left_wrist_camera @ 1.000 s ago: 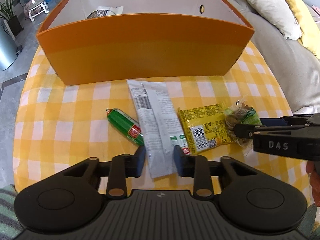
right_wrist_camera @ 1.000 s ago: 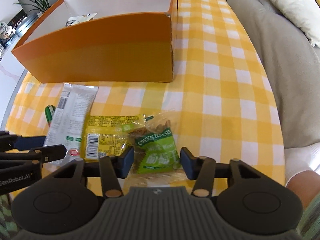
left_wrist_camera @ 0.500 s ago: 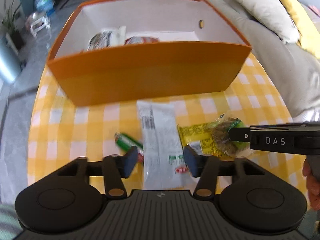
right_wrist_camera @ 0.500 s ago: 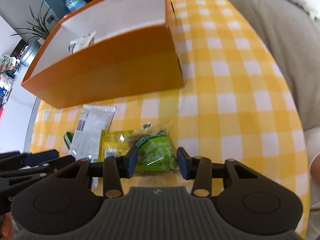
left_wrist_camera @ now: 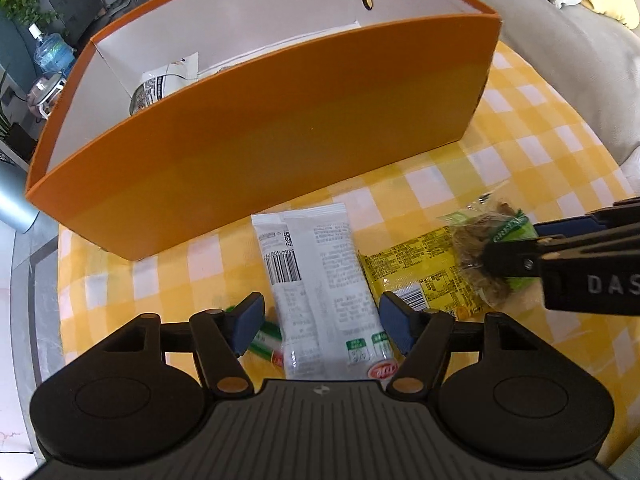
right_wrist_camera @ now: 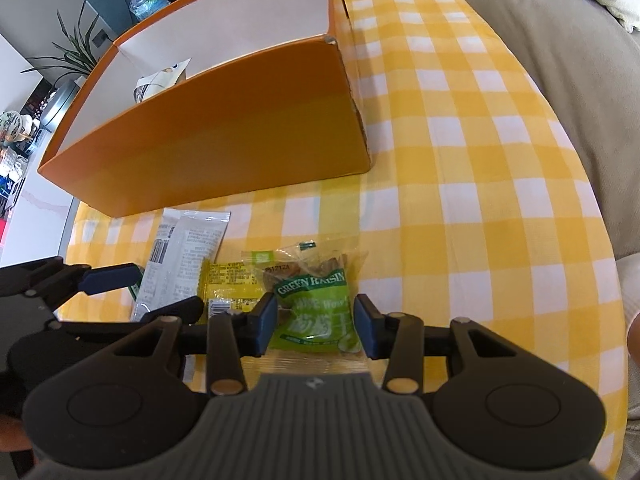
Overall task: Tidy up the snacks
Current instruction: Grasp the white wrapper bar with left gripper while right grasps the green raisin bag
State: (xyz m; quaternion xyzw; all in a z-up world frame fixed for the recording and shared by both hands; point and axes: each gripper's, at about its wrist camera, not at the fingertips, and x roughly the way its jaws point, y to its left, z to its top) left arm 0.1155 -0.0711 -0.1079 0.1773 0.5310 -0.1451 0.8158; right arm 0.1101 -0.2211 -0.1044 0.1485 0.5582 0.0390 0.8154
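**Pick-up step: both grippers lined up on packets, nothing lifted yet**

The left gripper [left_wrist_camera: 322, 322] is wide and its jaws are opening, straddling the near end of the white packet [left_wrist_camera: 320, 276], pads clear of it. The packet lies flat on the checked cloth [right_wrist_camera: 480, 200], just in front of the orange box [left_wrist_camera: 280, 152]. The right gripper [right_wrist_camera: 314, 328] is narrower, set around the green raisin bag [right_wrist_camera: 316, 304]. The left pad looks to touch the bag; the right pad shows a slight gap (grip not confirmed). The bag overlaps the yellow packet [left_wrist_camera: 416, 276]. A green sausage stick [left_wrist_camera: 266, 340] sits under the left jaw.

Next, I judge: close on each packet, lift, carry over the box's front wall and drop inside, where one packet already lies.
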